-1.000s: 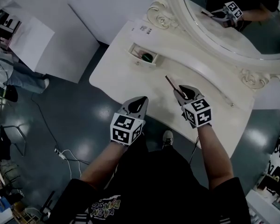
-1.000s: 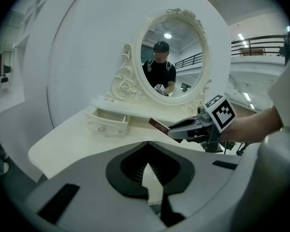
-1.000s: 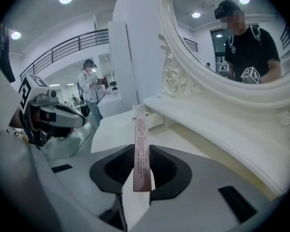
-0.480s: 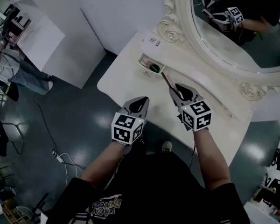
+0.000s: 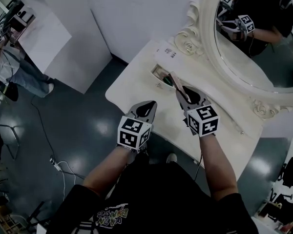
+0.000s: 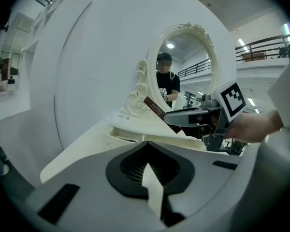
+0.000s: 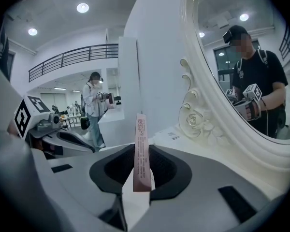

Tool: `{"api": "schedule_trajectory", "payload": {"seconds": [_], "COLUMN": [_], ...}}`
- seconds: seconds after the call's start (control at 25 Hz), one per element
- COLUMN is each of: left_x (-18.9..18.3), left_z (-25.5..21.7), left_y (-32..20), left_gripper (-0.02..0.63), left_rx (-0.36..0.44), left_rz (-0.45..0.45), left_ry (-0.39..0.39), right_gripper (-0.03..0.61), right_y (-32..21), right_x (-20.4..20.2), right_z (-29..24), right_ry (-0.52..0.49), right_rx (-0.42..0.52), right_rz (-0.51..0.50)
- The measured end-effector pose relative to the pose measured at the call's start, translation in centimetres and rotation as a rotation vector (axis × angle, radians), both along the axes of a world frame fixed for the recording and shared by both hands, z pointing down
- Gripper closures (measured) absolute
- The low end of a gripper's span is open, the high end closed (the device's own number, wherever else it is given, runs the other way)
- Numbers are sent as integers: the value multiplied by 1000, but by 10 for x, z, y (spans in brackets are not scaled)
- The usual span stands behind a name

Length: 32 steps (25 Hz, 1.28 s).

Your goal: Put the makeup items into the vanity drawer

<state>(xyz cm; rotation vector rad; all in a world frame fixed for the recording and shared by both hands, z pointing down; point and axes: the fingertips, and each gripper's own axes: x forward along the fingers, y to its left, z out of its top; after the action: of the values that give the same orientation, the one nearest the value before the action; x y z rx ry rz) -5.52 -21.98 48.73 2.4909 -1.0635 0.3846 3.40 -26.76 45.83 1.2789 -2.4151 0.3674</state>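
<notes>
Stick [image 7: 141, 151], slim and brownish-pink with fine print along one face, is clamped edgewise between the jaws of the right gripper [image 5: 183, 90]. Most of its length is left jutting out past the tips. It is held in the air above the vanity [image 5: 132, 84], tilted upward and clear of the surface. In the head view its far end is seen over the open drawer [image 5: 159, 73], which is set near the rear edge of the vanity, just below the carved frame of the mirror [image 5: 263, 52]. Whether anything lies in the drawer cannot be made out.

The left gripper [image 5: 148, 104] is held at the front edge of the vanity, beside the right one and a little nearer the person. Its jaws are drawn together at the tips, and nothing is caught between them. In its own view the right gripper and the raised stick are seen across to the right, in front of the mirror.

A small printed label [image 5: 169, 52] is seen on the rear left corner of the vanity. The person and both grippers are reflected in the mirror. A second person [image 7: 93, 108] is seen standing well off in the room behind.
</notes>
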Motion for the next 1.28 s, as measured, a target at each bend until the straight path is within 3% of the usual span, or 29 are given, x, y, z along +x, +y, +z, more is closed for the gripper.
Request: {"api": "schedule_trajectory", "payload": {"seconds": [0.6,1.28], "left_x": [-16,-35], "left_z": [27,60], "left_y": [-58,-82], "left_gripper": [615,614], "left_rx": [-36,-92], "left_rz": [59,65], "left_ry": [-22,-22], "right_gripper": [471,469], "right_y": [-66,-93], "right_x": [-18,-30], "right_z": [47,109], "right_ry": [111,354], "right_rx": [-34,-152], "right_rz": [2,-96]}}
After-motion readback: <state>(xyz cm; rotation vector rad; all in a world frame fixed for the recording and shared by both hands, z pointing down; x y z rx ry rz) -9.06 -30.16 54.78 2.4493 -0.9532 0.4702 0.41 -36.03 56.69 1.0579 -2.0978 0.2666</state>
